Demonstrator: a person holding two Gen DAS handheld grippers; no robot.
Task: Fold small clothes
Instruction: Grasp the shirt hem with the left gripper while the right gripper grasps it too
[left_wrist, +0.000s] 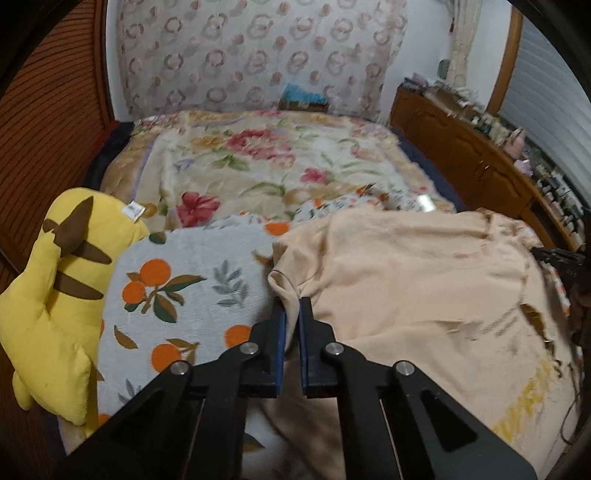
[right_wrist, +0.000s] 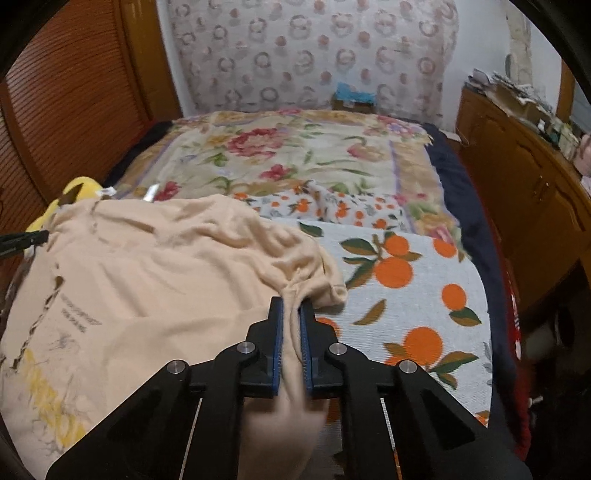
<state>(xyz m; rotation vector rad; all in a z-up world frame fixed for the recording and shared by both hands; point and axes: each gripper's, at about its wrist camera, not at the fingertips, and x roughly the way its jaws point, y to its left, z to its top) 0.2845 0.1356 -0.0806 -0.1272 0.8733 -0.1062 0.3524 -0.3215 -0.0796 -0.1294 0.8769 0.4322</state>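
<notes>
A peach T-shirt (left_wrist: 413, 280) with a yellow print lies spread on an orange-patterned blanket (left_wrist: 192, 280); it also shows in the right wrist view (right_wrist: 155, 266). My left gripper (left_wrist: 292, 306) is shut on the shirt's left edge, cloth bunched between its blue pads. My right gripper (right_wrist: 291, 308) is shut on the shirt's right edge, next to its sleeve (right_wrist: 328, 284). The right gripper's tip (left_wrist: 554, 258) shows at the far right of the left wrist view; the left gripper's tip (right_wrist: 26, 238) shows at the far left of the right wrist view.
A yellow plush toy (left_wrist: 51, 295) lies left of the shirt, also peeking out in the right wrist view (right_wrist: 74, 190). A floral bedspread (left_wrist: 258, 162) covers the bed beyond. A wooden cabinet (left_wrist: 480, 173) with clutter stands right; a slatted wooden panel (left_wrist: 51, 122) stands left.
</notes>
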